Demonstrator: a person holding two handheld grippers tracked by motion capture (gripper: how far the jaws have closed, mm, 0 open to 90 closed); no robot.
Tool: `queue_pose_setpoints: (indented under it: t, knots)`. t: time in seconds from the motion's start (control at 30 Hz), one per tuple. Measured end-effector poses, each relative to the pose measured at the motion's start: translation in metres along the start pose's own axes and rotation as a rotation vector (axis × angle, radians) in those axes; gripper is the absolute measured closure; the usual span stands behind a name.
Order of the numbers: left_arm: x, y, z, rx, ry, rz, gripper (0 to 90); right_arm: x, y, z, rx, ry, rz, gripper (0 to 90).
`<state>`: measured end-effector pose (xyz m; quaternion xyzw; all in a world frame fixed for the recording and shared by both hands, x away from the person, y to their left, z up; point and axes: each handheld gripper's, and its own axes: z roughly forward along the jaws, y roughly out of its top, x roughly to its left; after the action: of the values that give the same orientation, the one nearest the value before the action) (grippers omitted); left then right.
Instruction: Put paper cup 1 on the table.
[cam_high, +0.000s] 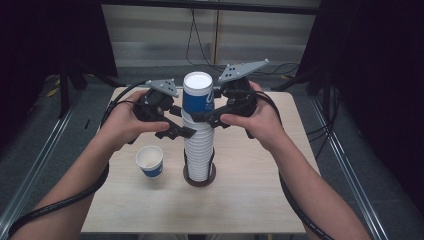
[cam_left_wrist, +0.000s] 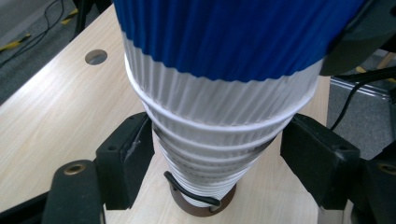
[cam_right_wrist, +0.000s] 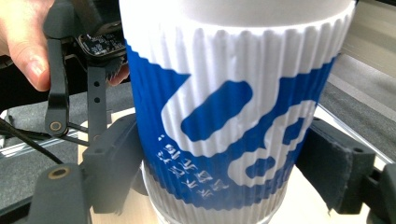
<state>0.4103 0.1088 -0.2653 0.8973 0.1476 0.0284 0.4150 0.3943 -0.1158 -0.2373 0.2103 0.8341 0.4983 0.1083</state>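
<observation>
Two grippers work one tall stack of cups (cam_high: 199, 150) standing mid-table (cam_high: 250, 200) in a round holder. Left gripper (cam_high: 184, 131) pinches the stack's white rims just under the top cup (cam_high: 198, 95), while the right gripper (cam_high: 204, 116) clamps that blue-and-white cup's lower half. Single small cup (cam_high: 149, 161) sits just left.

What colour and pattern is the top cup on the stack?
The top cup is ribbed white with blue shapes and small white lettering, clearest in the right gripper view.
</observation>
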Motion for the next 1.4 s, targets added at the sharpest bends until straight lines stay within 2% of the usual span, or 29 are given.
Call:
queue_pose_setpoints:
  t: [0.37, 0.83, 1.03, 1.23, 1.4]
  knots:
    - [0.0, 0.0, 0.0, -0.005, 0.001, -0.005, 27.1, 0.0, 0.002, -0.002, -0.012, -0.008, -0.01, 19.3]
    - [0.0, -0.001, 0.0, -0.009, 0.002, 0.0, 27.1, 0.001, 0.005, -0.006, -0.027, -0.011, 0.001, 20.6]
    - [-0.001, 0.0, 0.0, 0.001, 0.001, 0.007, 27.1, 0.001, 0.011, -0.013, -0.077, -0.007, 0.022, 22.8]
    - [-0.001, -0.002, 0.0, -0.019, -0.002, 0.001, 27.2, 0.0, 0.016, -0.022, -0.121, -0.003, 0.032, 24.4]
    - [-0.002, -0.003, 0.0, -0.025, 0.004, 0.0, 27.3, 0.0, 0.019, -0.026, -0.121, 0.0, 0.039, 24.6]
